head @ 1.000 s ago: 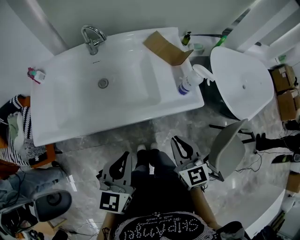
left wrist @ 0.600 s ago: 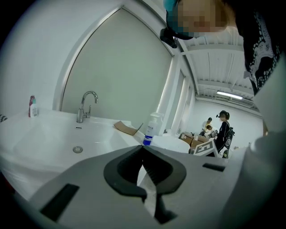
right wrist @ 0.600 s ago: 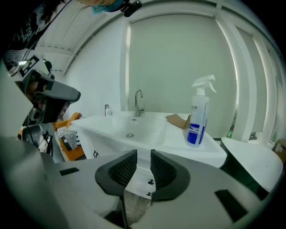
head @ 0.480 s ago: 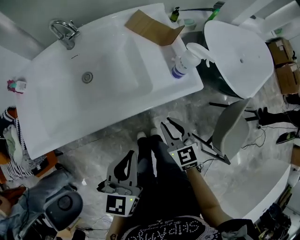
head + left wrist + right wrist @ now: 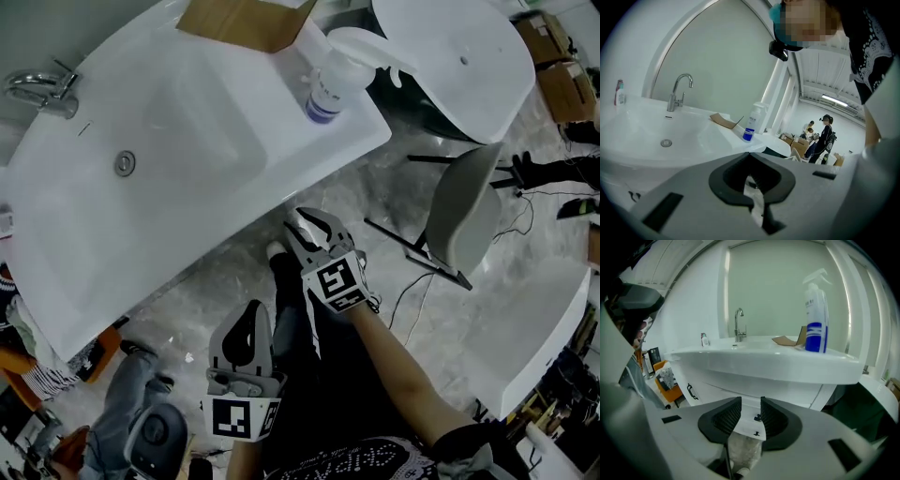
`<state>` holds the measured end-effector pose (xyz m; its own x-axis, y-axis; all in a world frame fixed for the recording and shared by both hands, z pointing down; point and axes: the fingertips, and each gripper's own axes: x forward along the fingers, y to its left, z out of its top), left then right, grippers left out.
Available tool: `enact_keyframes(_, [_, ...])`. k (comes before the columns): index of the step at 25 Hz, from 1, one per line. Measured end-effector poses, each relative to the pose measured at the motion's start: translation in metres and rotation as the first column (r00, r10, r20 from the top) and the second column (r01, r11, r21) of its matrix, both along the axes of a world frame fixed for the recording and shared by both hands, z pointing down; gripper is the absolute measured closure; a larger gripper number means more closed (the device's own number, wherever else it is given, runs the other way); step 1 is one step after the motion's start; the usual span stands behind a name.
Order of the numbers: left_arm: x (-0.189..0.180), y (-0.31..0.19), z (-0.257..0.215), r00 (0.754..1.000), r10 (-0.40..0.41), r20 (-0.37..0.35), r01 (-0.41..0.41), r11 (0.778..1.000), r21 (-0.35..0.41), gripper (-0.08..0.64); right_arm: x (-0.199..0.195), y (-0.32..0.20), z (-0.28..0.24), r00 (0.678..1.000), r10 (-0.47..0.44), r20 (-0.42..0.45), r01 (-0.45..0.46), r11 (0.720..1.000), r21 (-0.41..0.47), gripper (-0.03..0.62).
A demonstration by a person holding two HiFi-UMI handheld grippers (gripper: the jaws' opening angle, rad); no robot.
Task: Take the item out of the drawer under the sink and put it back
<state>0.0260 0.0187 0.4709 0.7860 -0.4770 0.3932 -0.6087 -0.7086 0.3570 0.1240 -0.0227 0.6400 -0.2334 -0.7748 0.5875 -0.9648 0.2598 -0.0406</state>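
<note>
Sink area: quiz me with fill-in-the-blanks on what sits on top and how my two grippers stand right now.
1. On the sink, the spray bottle stands beside a piece of ____.
2. The left gripper has its jaws ____.
3. The right gripper has its jaws ____, with nothing between them.
Missing words: cardboard; shut; apart.
Note: the right gripper's jaws have just been opening.

1 sink (image 5: 187,141), 1 tap (image 5: 37,89), 1 spray btl (image 5: 333,75), 1 cardboard pc (image 5: 244,19), 1 chair (image 5: 459,225), 2 tongs: L tongs (image 5: 253,311), R tongs (image 5: 307,225).
</note>
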Motion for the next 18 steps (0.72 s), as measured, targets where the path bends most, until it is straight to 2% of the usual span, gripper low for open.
enact_keyframes(11, [0.012, 0.016, 0.053, 0.999, 0.04, -0.024, -0.043, 0.992, -0.122, 0.557, 0.013, -0.039, 0.101, 0.996, 0.075, 0.052, -0.07, 0.993, -0.096, 0.448])
enact_keyframes(18, [0.011, 0.018, 0.063, 0.999, 0.02, -0.029, -0.024, 0.989, -0.147, 0.557, 0.014, -0.061, 0.145, 0.993, 0.089, 0.074, -0.077, 0.986, -0.148, 0.446])
